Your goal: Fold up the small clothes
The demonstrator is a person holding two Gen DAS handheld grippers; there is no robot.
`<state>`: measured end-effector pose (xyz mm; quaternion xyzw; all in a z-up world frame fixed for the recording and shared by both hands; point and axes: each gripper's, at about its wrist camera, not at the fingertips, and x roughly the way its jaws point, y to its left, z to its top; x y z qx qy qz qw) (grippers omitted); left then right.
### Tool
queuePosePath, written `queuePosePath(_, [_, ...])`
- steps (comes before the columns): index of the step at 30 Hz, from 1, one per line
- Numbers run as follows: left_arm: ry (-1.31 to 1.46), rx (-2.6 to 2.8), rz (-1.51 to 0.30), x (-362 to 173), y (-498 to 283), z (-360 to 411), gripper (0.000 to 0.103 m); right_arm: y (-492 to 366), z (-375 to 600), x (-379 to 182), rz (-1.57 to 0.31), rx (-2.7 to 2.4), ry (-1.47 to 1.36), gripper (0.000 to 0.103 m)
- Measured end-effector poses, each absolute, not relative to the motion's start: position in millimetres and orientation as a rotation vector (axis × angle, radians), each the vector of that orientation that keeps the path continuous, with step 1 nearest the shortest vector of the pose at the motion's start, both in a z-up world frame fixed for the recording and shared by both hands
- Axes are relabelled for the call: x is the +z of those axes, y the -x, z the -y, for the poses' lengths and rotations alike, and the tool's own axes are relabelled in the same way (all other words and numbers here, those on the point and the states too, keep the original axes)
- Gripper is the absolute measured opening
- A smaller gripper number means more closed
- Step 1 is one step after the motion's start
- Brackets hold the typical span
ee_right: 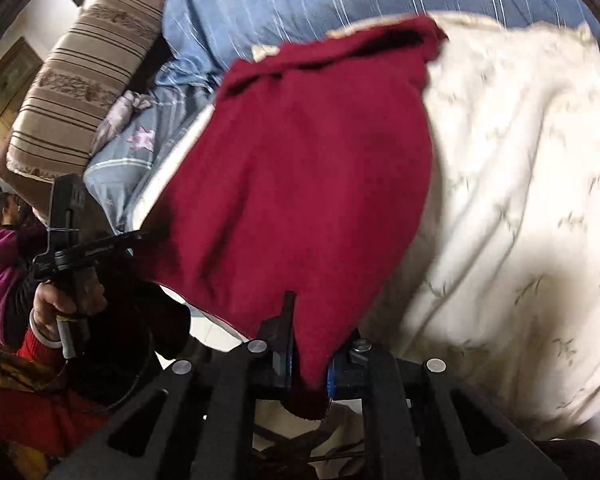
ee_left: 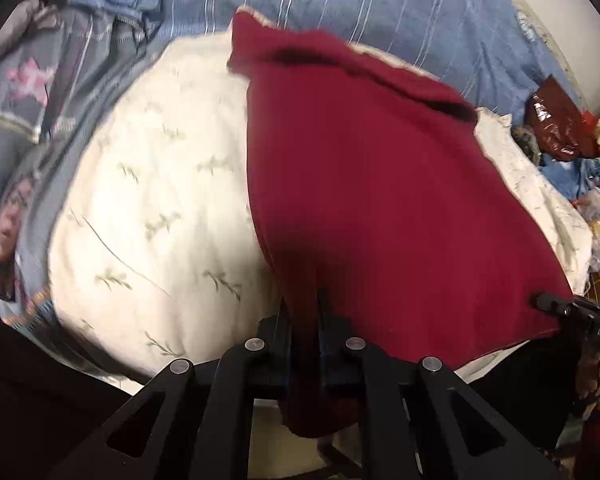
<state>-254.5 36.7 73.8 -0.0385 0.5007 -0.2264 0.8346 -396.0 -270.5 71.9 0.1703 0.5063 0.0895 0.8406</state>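
Note:
A dark red garment [ee_left: 364, 184] hangs stretched between both grippers above a cream floral blanket [ee_left: 160, 200]. My left gripper [ee_left: 304, 300] is shut on the garment's near left corner, cloth bunched between the jaws. My right gripper [ee_right: 300, 304] is shut on the near right corner of the garment [ee_right: 300, 168]. The right gripper also shows at the garment's far corner in the left wrist view [ee_left: 552, 304]. The left gripper shows in the right wrist view [ee_right: 132, 238], held by a hand. The garment's far end rests folded on the blanket [ee_right: 520, 180].
A blue striped quilt [ee_left: 360, 4] lies beyond the blanket. A patterned grey-blue cloth [ee_left: 40, 80] lies at left. A striped brown pillow [ee_right: 84, 76] sits at the bed's head. Red packets and clutter [ee_left: 560, 128] lie at the right.

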Motion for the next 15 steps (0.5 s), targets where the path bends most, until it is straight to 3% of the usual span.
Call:
queuePosePath(9, [0.115, -0.491, -0.936, 129.3, 276.9, -63.2, 0.007, 397.4, 259.6, 113.4, -0.966, 0.253, -0.370, 0.010])
queuePosePath(15, [0.090, -0.463, -0.917, 134.8, 274.7, -59.7, 0.007, 382.9, 261.4, 121.6, -0.921, 0.253, -0.380, 0.010])
